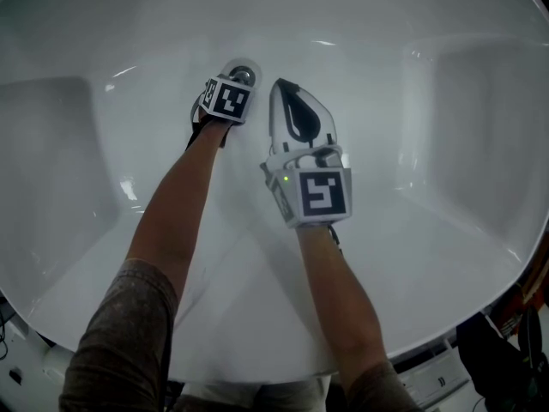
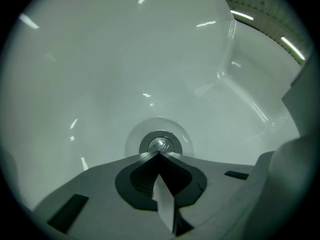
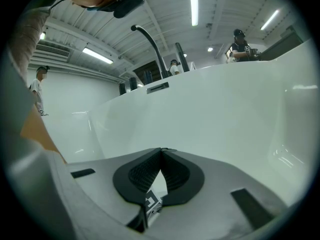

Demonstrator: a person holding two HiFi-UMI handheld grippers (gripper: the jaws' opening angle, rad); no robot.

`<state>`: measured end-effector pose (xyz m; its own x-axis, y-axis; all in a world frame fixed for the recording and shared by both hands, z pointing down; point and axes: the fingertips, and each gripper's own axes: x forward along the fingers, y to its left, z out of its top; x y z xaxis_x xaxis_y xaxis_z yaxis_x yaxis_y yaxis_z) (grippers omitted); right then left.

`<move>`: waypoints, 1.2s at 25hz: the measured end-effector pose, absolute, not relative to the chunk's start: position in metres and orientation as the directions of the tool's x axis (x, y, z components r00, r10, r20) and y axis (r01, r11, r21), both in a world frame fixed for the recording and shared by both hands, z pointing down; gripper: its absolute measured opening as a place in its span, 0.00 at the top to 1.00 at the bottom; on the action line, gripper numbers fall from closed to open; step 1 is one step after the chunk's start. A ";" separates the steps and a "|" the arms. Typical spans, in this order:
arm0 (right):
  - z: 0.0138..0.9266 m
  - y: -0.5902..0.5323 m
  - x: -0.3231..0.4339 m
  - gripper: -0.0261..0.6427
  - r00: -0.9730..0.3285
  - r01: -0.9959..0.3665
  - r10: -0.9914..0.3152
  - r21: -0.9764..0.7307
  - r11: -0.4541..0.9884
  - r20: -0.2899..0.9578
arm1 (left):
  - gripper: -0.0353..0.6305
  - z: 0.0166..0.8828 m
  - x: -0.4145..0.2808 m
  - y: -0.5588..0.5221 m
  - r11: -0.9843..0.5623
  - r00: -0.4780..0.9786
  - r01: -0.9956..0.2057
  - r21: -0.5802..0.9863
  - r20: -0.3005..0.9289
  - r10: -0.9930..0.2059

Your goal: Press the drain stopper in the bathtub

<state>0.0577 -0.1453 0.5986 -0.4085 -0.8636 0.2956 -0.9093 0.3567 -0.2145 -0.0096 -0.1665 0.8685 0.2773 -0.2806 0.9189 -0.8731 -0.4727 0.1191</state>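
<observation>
The round chrome drain stopper (image 2: 160, 145) sits in a shallow dish in the white bathtub (image 1: 377, 50) floor; in the head view the drain stopper (image 1: 243, 75) peeks out just past the left gripper's marker cube. My left gripper (image 2: 159, 154) is shut, its joined tips right over the stopper's near edge; contact cannot be told. In the head view the left gripper (image 1: 233, 84) reaches down to the tub bottom. My right gripper (image 1: 283, 84) is shut and empty, held beside it to the right, above the tub floor; in its own view the right gripper (image 3: 161, 149) faces the far tub wall.
The tub walls curve up all around, with a stepped ledge (image 1: 480, 101) at the right. A tall black faucet (image 3: 150, 44) stands on the far rim. Several people (image 3: 240, 46) stand beyond the tub. Dark items (image 1: 506, 342) lie outside the tub at lower right.
</observation>
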 end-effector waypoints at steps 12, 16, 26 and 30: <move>0.586 -0.142 0.060 0.96 -0.419 -0.908 -0.846 -0.183 0.378 0.330 | 0.94 0.838 -0.015 -0.157 -0.387 0.327 -0.901 0.195 0.893 -0.311; 0.555 -0.141 0.064 0.96 -0.415 -0.909 -0.853 -0.178 0.376 0.318 | 0.94 0.800 -0.025 -0.150 -0.357 0.291 -0.919 0.169 0.900 -0.323; 0.450 -0.129 0.047 0.96 -0.426 -0.904 -0.846 -0.177 0.388 0.321 | 0.94 0.659 -0.043 -0.144 -0.269 0.293 -0.943 0.196 0.871 -0.394; 0.402 -0.122 0.048 0.96 -0.416 -0.909 -0.846 -0.172 0.379 0.334 | 0.94 0.592 -0.050 -0.139 -0.238 0.299 -0.947 0.215 0.862 -0.409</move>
